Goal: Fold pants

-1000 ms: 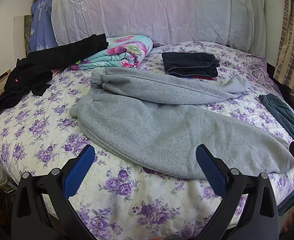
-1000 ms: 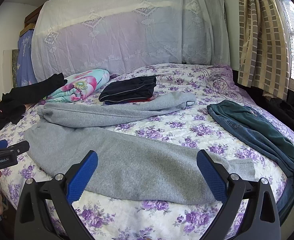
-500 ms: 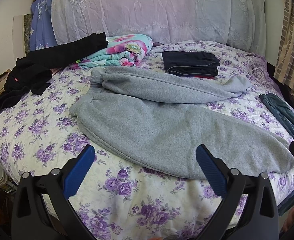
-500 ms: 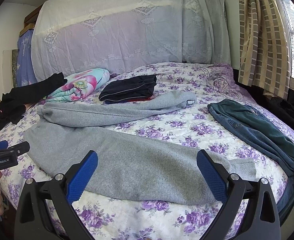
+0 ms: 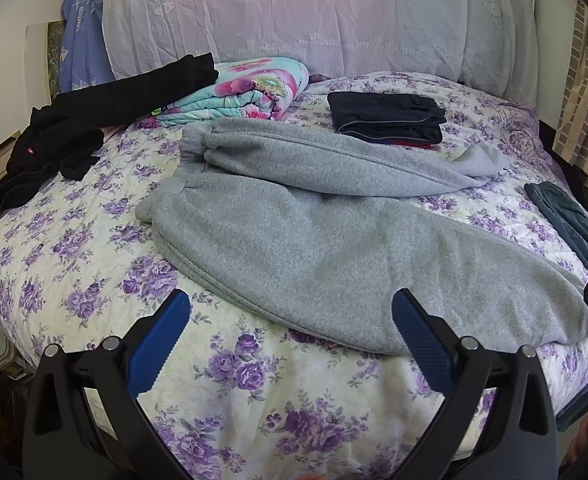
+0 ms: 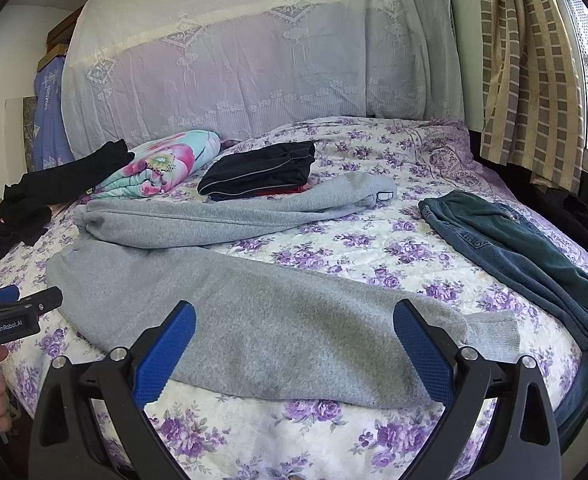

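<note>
Grey sweatpants [image 5: 334, 236] [image 6: 253, 312] lie spread on the floral bed, waistband at the left, the two legs splayed toward the right. The near leg runs along the front edge; the far leg ends near a folded dark garment. My left gripper [image 5: 289, 332] hovers open over the front edge of the bed, just short of the near leg, holding nothing. My right gripper [image 6: 294, 344] is open too, above the lower part of the near leg, its blue pads [image 6: 422, 348] empty. In the right wrist view the left gripper's body [image 6: 9, 316] shows at the left edge.
A folded dark garment [image 5: 386, 118] [image 6: 261, 170] lies behind the sweatpants. Black clothes [image 5: 73, 128] and a flowery folded blanket [image 5: 245, 92] sit at the back left. Blue-green jeans [image 6: 526, 248] lie at the right. A lace-covered headboard [image 6: 253, 60] and a striped curtain [image 6: 534, 80] stand behind.
Both grippers have drifted very slightly; the sweatpants and everything else on the bed lie as before.
</note>
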Action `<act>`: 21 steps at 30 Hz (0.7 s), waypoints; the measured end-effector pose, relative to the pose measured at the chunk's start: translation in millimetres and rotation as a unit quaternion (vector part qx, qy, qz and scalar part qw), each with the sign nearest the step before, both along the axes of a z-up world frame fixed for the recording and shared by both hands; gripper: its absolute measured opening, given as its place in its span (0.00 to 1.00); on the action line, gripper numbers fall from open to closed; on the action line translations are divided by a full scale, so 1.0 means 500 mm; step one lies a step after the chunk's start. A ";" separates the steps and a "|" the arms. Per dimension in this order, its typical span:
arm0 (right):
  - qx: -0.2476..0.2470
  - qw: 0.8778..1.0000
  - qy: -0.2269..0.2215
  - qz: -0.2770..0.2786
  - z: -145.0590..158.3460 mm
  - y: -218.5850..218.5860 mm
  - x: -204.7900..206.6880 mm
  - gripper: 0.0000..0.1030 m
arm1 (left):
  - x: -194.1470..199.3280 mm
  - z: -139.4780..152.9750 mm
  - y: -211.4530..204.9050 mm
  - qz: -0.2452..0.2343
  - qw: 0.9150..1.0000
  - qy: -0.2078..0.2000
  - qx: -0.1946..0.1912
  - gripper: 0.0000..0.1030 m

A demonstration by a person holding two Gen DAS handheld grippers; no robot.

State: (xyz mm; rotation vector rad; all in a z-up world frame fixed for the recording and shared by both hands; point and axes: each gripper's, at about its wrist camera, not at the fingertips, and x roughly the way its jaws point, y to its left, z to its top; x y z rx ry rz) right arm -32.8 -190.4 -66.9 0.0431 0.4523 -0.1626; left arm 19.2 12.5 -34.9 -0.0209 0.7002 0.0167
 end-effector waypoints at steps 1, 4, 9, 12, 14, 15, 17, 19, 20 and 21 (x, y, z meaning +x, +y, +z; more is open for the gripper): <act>0.001 1.000 0.000 0.000 0.000 -0.002 0.001 0.97 | 0.002 -0.001 0.001 0.000 1.000 0.002 0.000 0.96; 0.004 1.000 -0.001 0.000 0.000 -0.006 0.004 0.97 | 0.009 -0.008 0.004 -0.001 1.000 0.009 -0.001 0.96; 0.002 1.000 -0.012 0.004 0.009 -0.034 0.015 0.97 | 0.031 -0.018 0.028 -0.002 1.000 0.014 -0.004 0.96; -0.021 1.000 -0.022 -0.006 0.017 -0.054 0.023 0.97 | 0.048 -0.016 0.072 0.022 1.000 -0.002 0.000 0.96; -0.029 0.999 -0.020 -0.011 0.022 -0.075 0.035 0.97 | 0.072 -0.010 0.110 0.036 0.999 -0.001 -0.005 0.96; -0.026 0.999 -0.018 -0.012 0.024 -0.088 0.042 0.97 | 0.088 -0.006 0.132 0.040 0.999 0.003 -0.015 0.96; -0.012 1.000 -0.015 -0.015 0.032 -0.115 0.059 0.97 | 0.121 0.005 0.161 0.037 0.999 0.011 -0.034 0.96; 0.008 1.000 -0.014 -0.017 0.039 -0.141 0.077 0.97 | 0.168 0.019 0.182 0.029 0.998 0.023 -0.047 0.96; 0.021 1.000 -0.014 -0.016 0.041 -0.151 0.084 0.97 | 0.194 0.025 0.190 0.017 0.998 0.030 -0.058 0.96; 0.037 0.999 -0.015 -0.016 0.042 -0.162 0.093 0.97 | 0.227 0.031 0.198 0.011 0.997 0.037 -0.072 0.96</act>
